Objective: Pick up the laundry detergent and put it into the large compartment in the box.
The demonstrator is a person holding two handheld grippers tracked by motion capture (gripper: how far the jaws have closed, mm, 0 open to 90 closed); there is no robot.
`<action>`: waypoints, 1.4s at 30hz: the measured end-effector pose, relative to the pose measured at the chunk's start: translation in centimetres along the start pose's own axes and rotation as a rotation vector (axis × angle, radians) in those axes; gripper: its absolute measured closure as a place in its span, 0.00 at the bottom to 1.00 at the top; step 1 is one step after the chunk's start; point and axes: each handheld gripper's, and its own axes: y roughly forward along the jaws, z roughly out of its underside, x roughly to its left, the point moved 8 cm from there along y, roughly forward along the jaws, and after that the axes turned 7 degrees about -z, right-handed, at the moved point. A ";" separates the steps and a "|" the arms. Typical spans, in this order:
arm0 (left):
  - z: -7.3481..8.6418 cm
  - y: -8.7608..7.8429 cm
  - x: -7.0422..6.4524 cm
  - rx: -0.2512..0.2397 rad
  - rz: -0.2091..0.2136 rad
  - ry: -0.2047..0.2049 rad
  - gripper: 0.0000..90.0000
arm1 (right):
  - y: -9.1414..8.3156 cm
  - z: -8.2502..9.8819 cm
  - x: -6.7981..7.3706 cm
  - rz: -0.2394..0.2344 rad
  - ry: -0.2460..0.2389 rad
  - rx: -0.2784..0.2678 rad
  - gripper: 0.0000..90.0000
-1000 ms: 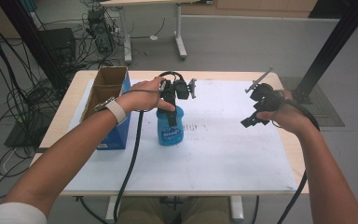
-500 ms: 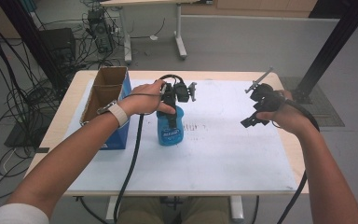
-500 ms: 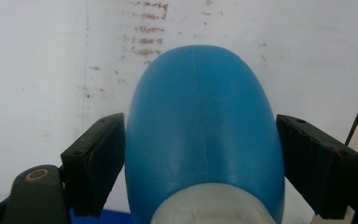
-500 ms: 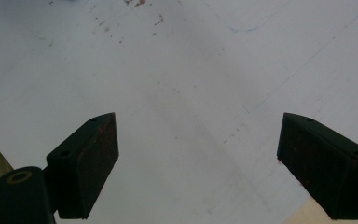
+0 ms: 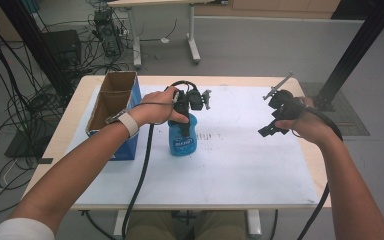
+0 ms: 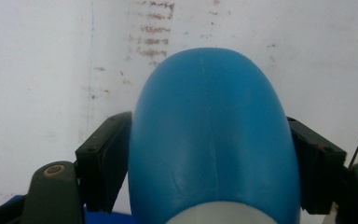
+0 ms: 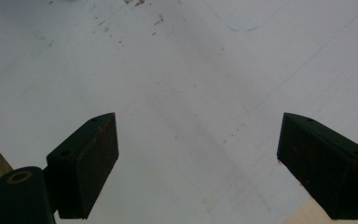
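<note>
A blue plastic bottle (image 5: 182, 141) with a white label stands upright on the white mat, left of centre. My left gripper (image 5: 184, 116) reaches over it from the left, and its jaws have just been closing. In the left gripper view both black pads (image 6: 107, 163) rest against the sides of the bottle (image 6: 209, 135), whose rounded blue shoulder sits between them. My right gripper (image 5: 275, 117) is held above the right side of the mat, apart from the bottle. Its jaws stand wide around the right gripper's midpoint (image 7: 198, 163), with nothing but bare mat between them.
An open cardboard box (image 5: 111, 102) with a blue outer side stands at the table's left edge, close beside the left forearm. The white mat (image 5: 240, 170) covers most of the wooden table (image 5: 320, 172). Cables trail from both grippers toward the front edge.
The left hand has barely shifted at the top of the bottle. The right hand has kept still.
</note>
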 end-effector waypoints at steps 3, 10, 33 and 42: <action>-0.1 0.0 0.0 0.007 0.003 -0.001 0.31 | 0.0 0.1 0.0 0.000 0.001 -0.002 0.14; -0.1 0.0 -0.1 0.006 -0.008 -0.002 0.31 | -0.1 0.2 0.1 0.004 0.003 -0.002 0.14; 0.0 -0.1 0.1 0.001 0.004 -0.010 0.42 | -0.3 0.1 0.2 0.008 0.004 -0.006 0.14; 0.0 -0.1 0.1 0.005 0.002 -0.009 0.42 | -0.5 0.1 0.2 0.011 0.006 -0.004 0.15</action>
